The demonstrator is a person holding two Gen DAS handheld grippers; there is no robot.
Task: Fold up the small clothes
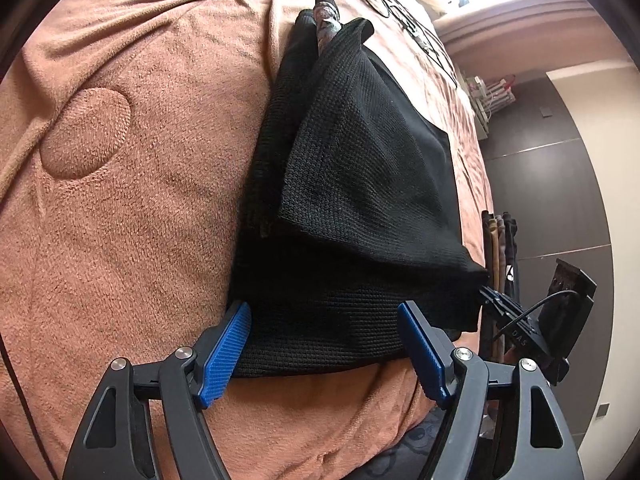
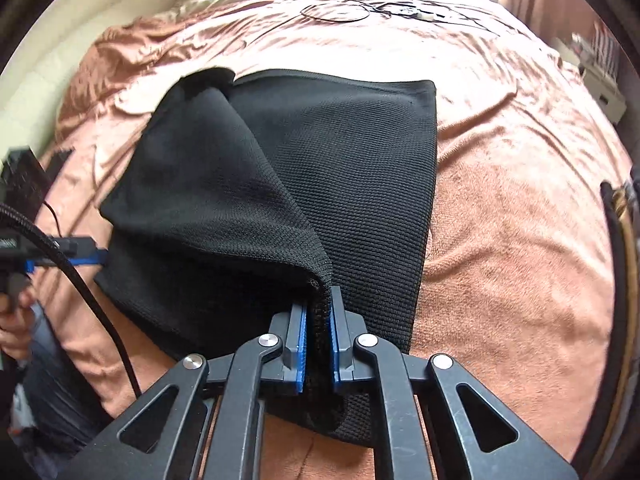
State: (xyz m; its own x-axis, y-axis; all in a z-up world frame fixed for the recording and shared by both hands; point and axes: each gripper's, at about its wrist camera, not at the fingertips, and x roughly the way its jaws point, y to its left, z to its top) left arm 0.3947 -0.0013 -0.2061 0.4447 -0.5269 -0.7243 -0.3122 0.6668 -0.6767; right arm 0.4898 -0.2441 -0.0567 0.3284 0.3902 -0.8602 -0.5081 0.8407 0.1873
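Note:
A black knit garment lies on the brown blanket of a bed. In the right wrist view my right gripper is shut on a corner of the black garment, and the lifted flap drapes leftward over the flat part. My left gripper is open, its blue pads straddling the garment's near edge with nothing pinched. The right gripper shows at the cloth's right corner in the left wrist view. At the garment's left side in the right wrist view sits the left gripper.
Thin black cables lie on the blanket at the far end of the bed. A dark floor and a rack are beyond the bed's right edge. A hand holds the left gripper's handle.

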